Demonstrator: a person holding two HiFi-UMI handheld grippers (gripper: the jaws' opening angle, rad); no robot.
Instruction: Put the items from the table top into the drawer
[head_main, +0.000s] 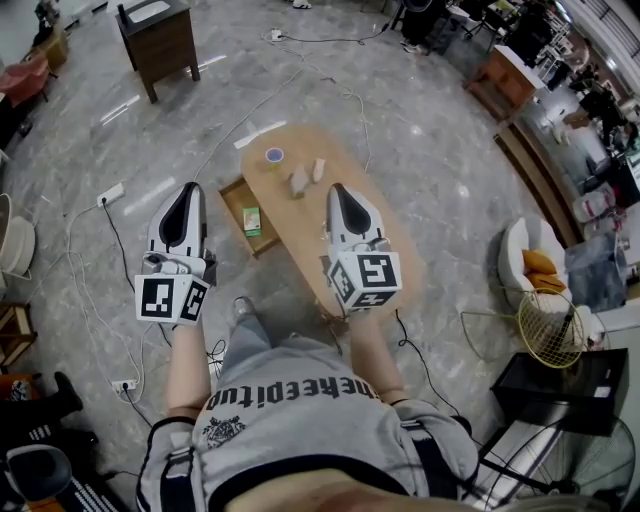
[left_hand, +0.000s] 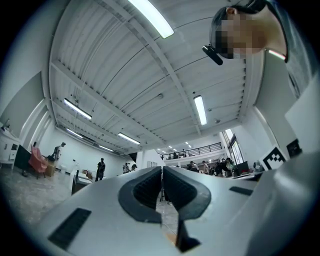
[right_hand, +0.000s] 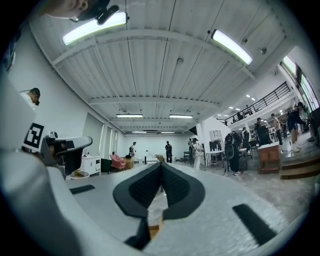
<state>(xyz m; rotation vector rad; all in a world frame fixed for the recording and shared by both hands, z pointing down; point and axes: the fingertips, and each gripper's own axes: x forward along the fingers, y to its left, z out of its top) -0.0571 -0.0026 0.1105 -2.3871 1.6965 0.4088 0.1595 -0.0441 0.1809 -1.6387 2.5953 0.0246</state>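
Observation:
A small oval wooden table (head_main: 345, 238) stands on the marble floor below me. Its drawer (head_main: 236, 203) is pulled out to the left, with a green item (head_main: 251, 220) inside. On the far part of the tabletop lie a tape roll (head_main: 274, 155) and two pale pinkish pieces (head_main: 299, 181) (head_main: 319, 170). My left gripper (head_main: 187, 192) hangs over the floor left of the drawer, shut and empty. My right gripper (head_main: 336, 191) hovers over the near half of the table, shut with nothing in it. In the gripper views the left gripper (left_hand: 161, 184) and the right gripper (right_hand: 161, 181) show pads pressed together, aimed out across the room.
A dark wooden cabinet (head_main: 160, 40) stands at the back left. Cables and a power strip (head_main: 110, 193) lie on the floor to the left. To the right are a white chair with an orange cushion (head_main: 530, 262), a yellow wire basket (head_main: 550, 328) and a black box (head_main: 560, 388).

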